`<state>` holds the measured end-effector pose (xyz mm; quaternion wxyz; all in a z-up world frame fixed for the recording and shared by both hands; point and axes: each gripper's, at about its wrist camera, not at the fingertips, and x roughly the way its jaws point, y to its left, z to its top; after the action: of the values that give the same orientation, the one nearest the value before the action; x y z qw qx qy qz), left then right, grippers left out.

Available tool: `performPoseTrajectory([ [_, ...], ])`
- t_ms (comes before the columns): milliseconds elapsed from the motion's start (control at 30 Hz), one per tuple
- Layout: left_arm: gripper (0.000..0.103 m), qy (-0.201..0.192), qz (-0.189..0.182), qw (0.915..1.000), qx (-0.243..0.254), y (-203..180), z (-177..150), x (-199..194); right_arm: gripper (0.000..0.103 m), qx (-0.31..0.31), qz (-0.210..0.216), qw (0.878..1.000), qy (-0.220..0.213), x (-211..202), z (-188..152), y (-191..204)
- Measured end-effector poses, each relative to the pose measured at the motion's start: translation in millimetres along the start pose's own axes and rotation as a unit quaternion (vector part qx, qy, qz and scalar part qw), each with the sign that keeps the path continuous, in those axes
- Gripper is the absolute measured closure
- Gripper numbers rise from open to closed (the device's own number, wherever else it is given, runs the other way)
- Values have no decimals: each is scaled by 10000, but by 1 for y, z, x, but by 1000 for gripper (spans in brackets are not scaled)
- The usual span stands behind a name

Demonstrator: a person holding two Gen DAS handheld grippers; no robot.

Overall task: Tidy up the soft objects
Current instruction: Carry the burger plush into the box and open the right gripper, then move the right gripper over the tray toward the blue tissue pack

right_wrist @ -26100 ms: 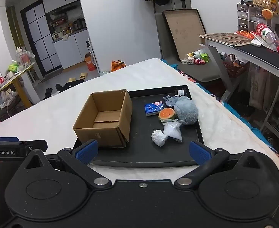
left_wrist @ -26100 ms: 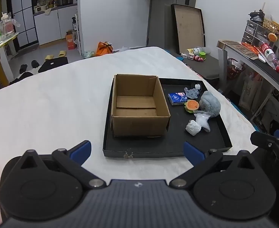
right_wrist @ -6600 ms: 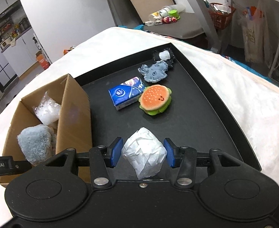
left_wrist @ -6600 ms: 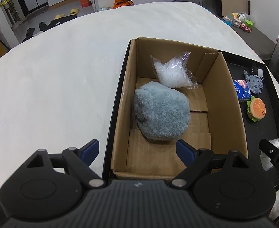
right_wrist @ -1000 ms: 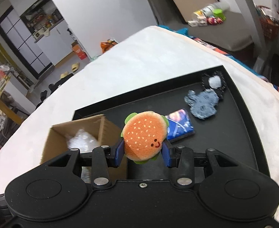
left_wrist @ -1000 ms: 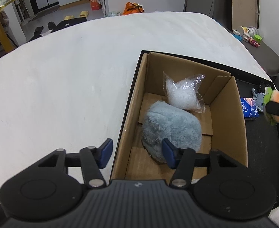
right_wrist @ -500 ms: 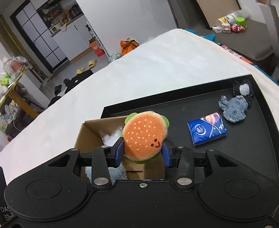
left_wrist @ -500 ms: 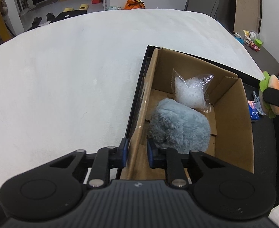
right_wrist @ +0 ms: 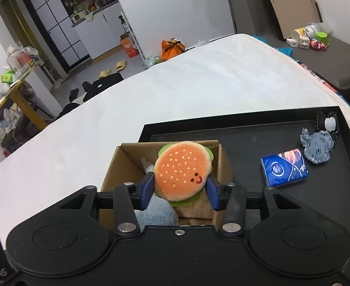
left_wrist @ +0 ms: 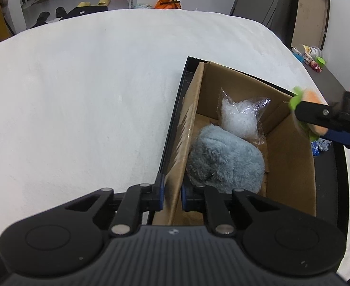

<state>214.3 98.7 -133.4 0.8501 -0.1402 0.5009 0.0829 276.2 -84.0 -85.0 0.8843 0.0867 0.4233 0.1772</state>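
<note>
Step in hand: dropping the burger plush (right_wrist: 183, 170) into the cardboard box (right_wrist: 222, 166).

Left gripper (left_wrist: 171, 191), bottom centre of the left wrist view: jaws clenched on the box's left wall, one pad outside, one inside. Judged purpose is to steady the box.

Right gripper (right_wrist: 179, 189), centre of the right wrist view: jaws have just been opening, with the burger plush between them. The pad on the left of the frame touches the plush; at the other pad a narrow gap seems to show, so the grip reads as released or nearly so. The plush sits over the box's open top, not yet down inside. In the left wrist view it shows at the right edge, above the box's right wall.

Already in the box: grey fluffy plush (left_wrist: 225, 159) and clear bag of white filling (left_wrist: 240, 116), touching each other.

Left out on the black tray (right_wrist: 246, 131), right side of the right wrist view: blue tissue pack (right_wrist: 284, 166), small grey plush (right_wrist: 316, 147), and a small black-and-white item (right_wrist: 327, 122) in the tray's far corner, too small to identify.

Next move, as judged: open the right jaws fully so the plush falls clear of the box wall, then go for the tissue pack or small grey plush. The left hold should continue through the drop.
</note>
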Motion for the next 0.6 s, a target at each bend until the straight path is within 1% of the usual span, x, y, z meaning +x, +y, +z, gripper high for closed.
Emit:
performPoseTrajectory([
  [133,90,45,-83,10000,-12,4,2,0,51,22,-53,10000,-11,5,3,3],
  [267,90,85,-82,9999,3,4,4,1,51,69,-55,10000,12,6,2,-1],
  [400,90,57,-97,9999,-17,4,4,1,47,86,-59,9999,-30,0,0,-5],
  [500,87,22,-32,10000,11,3,1,0,43,45,-84,9999,-59,-3,-3,-8],
  [600,87,48,11,10000,28,2,1,-1,41,3,-83,9999,-86,-6,-4,-12],
])
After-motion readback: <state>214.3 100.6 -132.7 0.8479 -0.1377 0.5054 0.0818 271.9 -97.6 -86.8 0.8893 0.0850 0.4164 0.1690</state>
